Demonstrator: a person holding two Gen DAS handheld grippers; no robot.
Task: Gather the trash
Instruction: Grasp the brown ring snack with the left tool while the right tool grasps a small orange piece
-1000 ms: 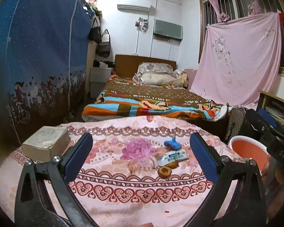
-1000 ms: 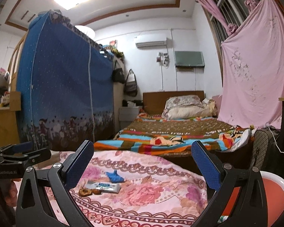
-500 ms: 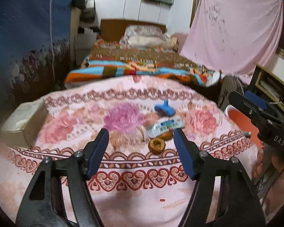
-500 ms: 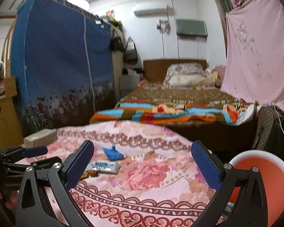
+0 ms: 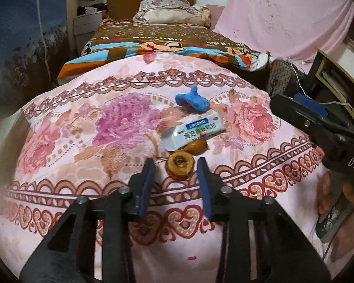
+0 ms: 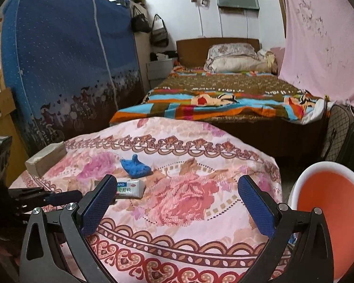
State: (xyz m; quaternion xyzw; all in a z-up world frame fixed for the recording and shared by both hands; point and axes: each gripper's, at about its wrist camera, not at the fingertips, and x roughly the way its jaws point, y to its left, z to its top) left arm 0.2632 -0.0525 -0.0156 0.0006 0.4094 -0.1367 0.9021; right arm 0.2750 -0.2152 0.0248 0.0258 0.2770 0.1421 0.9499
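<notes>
left wrist view: left gripper (image 5: pixel 175 165), jaws just narrowed, flanks brown round peel (image 5: pixel 179 164) untouched on surface (image 5: pixel 82 127); right gripper (image 6: pixel 177 188) jaws wide, empty.

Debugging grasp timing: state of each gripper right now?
Left gripper: jaws just been closing, narrow gap, pads not touching the round brown scrap ahead.
Right gripper: wide open, empty.
</notes>
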